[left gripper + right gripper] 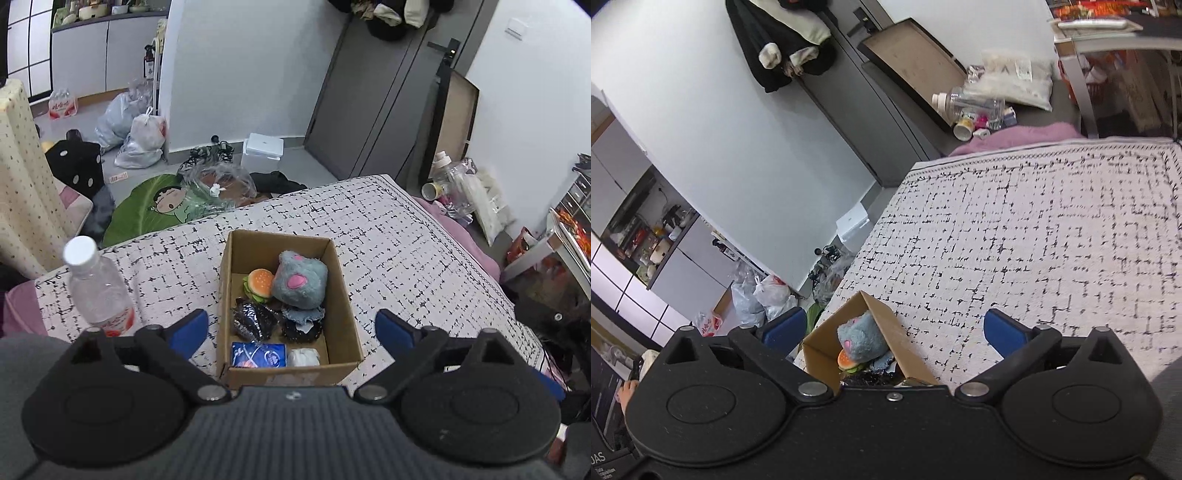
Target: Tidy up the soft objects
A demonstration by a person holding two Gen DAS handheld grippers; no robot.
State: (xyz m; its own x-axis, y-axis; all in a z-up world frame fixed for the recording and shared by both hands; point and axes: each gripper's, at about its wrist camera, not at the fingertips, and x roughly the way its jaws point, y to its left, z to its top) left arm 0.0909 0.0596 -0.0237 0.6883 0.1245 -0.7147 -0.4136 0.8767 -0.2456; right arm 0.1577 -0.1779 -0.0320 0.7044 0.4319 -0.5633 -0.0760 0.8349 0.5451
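Cardboard box (343, 295) on bed cover (406, 240), grey plush (301, 280) beside burger toy (260, 282) inside, left gripper (291, 328) and right gripper (895, 330) fingers spread wide, empty.

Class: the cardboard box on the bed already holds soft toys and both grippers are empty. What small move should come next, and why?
Probably draw both grippers back. The left gripper and right gripper stand open and empty above the cardboard box, which holds the grey plush and burger toy. Only a water bottle remains on the bedspread.
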